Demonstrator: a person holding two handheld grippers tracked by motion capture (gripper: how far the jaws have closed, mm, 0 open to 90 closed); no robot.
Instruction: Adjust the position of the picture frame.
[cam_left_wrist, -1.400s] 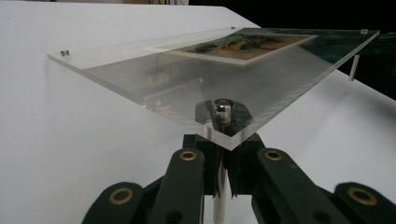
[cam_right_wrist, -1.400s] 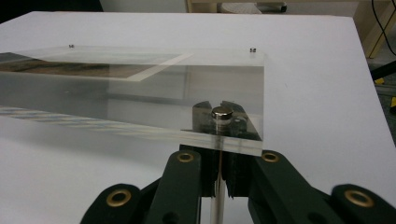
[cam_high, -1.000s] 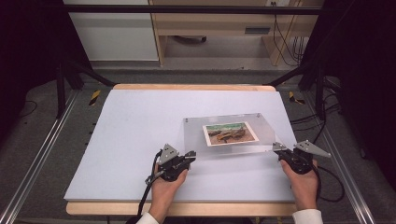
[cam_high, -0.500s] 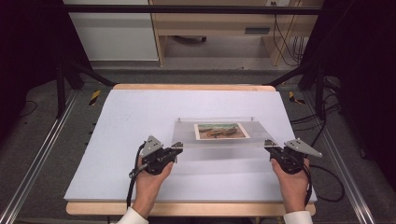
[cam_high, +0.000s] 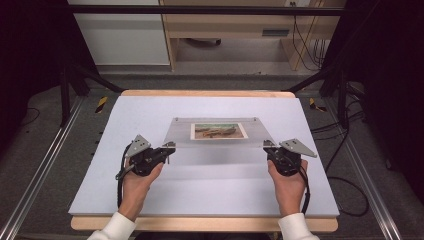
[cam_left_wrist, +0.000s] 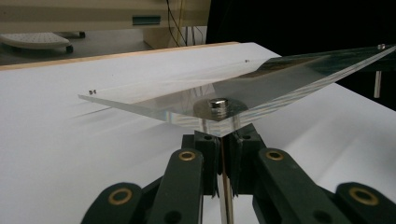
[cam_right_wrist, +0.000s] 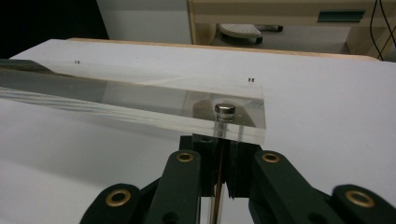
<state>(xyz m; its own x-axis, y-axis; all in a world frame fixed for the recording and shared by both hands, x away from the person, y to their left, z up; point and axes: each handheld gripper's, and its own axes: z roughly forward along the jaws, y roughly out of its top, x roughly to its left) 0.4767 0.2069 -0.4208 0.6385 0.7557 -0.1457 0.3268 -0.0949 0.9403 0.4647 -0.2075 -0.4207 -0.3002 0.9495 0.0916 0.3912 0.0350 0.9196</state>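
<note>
Clear acrylic frame with a little landscape print sandwiched inside, held up off the white table and tilted so the far edge sits lower than the near one. From the high view it's roughly dead centre of the table, with the left gripper at about 8 o'clock of the frame and the right gripper at about 4 o'clock, each one in a hand coming up from 6 o'clock. Both are pinched tight on the near corners: in the left gripper view the left gripper's jaws are squeezed together right under the corner with the small metal standoff screw, and in the right gripper view the right gripper is doing the same thing under its own corner and standoff. The panel's shadow falls on the table below it, so it's properly off the surface.
</note>
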